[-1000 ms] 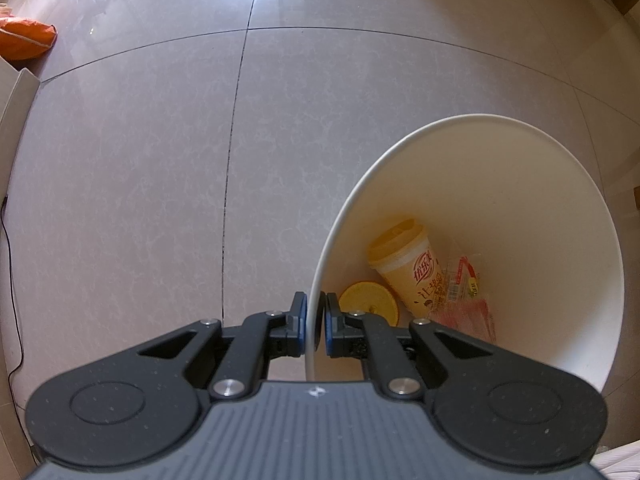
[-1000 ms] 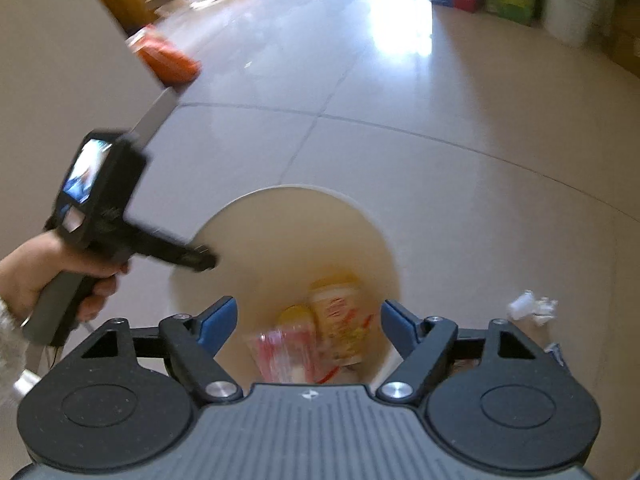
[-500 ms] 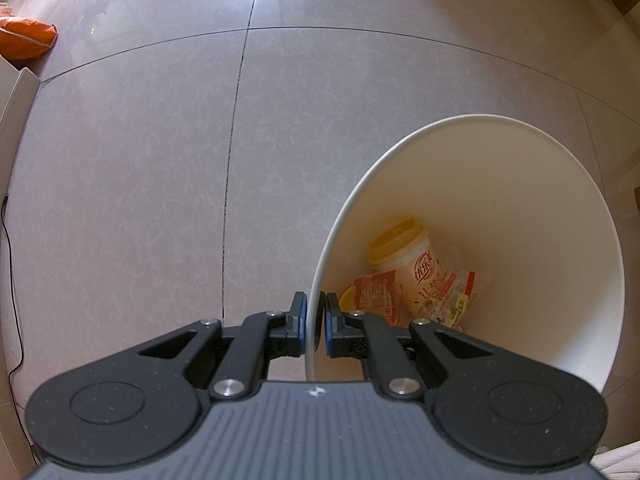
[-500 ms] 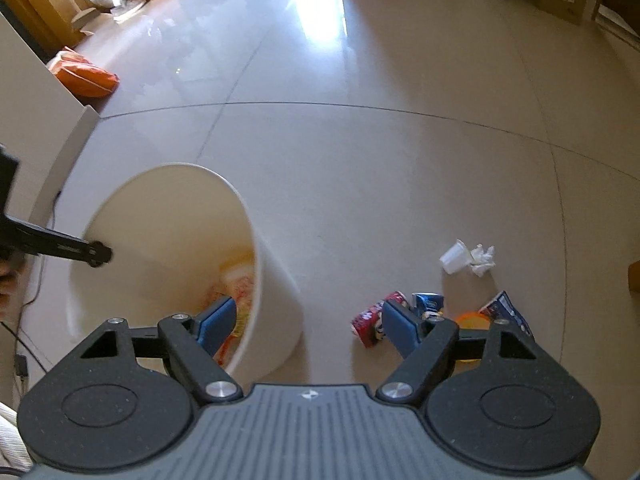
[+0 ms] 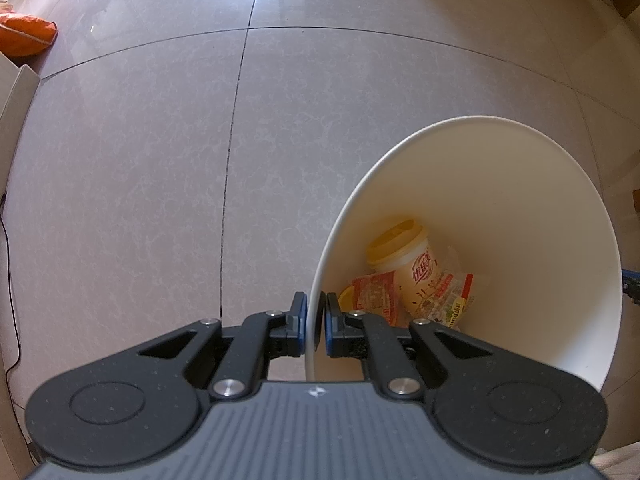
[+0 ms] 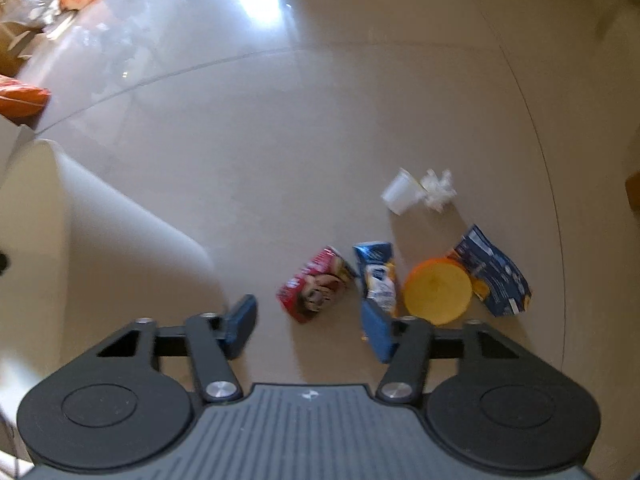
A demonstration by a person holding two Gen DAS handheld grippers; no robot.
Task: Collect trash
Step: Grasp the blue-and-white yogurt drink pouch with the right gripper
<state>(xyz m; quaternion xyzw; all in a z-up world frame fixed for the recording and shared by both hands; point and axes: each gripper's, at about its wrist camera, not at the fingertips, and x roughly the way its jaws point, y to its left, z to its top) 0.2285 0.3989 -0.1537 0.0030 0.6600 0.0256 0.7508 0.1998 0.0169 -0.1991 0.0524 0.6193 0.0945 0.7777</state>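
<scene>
My left gripper point(image 5: 314, 320) is shut on the near rim of the white bin point(image 5: 520, 200), one pad outside and one inside. In the bin lie a yellow cup point(image 5: 404, 256), a red wrapper point(image 5: 374, 292) and other packets. My right gripper point(image 6: 310, 328) hangs low over the floor to the right of the bin point(image 6: 100, 240), its jaws closing with nothing pressed between the pads. Just ahead of it lies a red packet point(image 6: 316, 284), with a blue-white wrapper point(image 6: 378, 272), an orange lid point(image 6: 438, 290) and a blue packet point(image 6: 496, 276) to its right.
A small white cup point(image 6: 398, 192) and crumpled tissue point(image 6: 438, 188) lie farther out on the tiled floor. An orange bag point(image 5: 24, 36) sits far left beside a white panel edge. A thin black cable point(image 5: 8, 280) runs along the left. Boxes stand at the far wall.
A red wrapper has dropped into the bin. My right gripper has swung from over the bin to the right and down toward the floor trash, and its jaws have narrowed. The left gripper has not moved.
</scene>
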